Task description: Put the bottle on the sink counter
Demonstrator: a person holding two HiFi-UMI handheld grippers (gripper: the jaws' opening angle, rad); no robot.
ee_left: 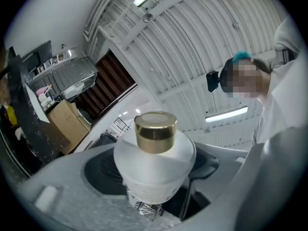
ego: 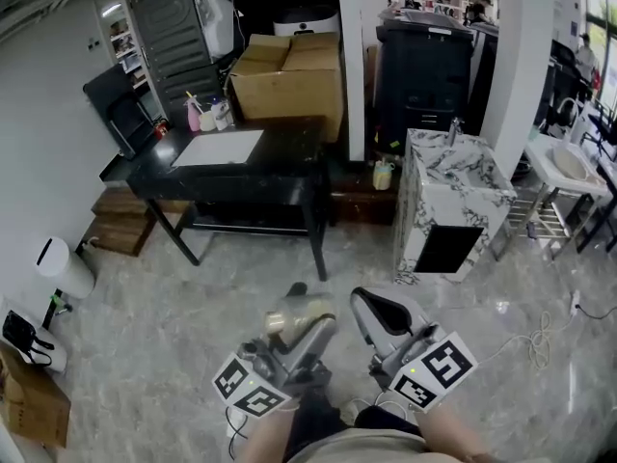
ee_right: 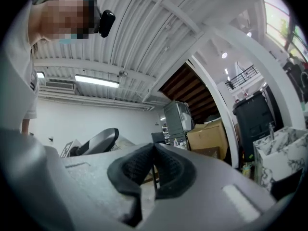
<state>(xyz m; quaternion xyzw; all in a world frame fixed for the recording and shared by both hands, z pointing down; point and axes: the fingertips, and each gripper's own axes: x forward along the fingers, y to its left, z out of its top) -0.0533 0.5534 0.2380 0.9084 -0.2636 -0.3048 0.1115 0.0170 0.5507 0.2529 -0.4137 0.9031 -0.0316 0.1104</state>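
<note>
I count two grippers, the left gripper (ego: 294,316) and the right gripper (ego: 381,307). Each carries one marker cube (ego: 249,386) (ego: 434,369), so two cubes. I see one bottle (ee_left: 154,162) with one gold cap (ee_left: 155,131).

There is one black bench (ego: 280,157). On it lie one white sheet (ego: 219,148) and what I take for two cardboard boxes (ego: 289,90). A cluster of cups (ego: 207,119) there is too small for me to count.

I make out two sinks: one marble sink cabinet (ego: 448,196) with one tap (ego: 453,128), and one white basin (ego: 569,165). On the floor I count one yellowish container (ego: 383,175) and one white bin (ego: 64,268).
</note>
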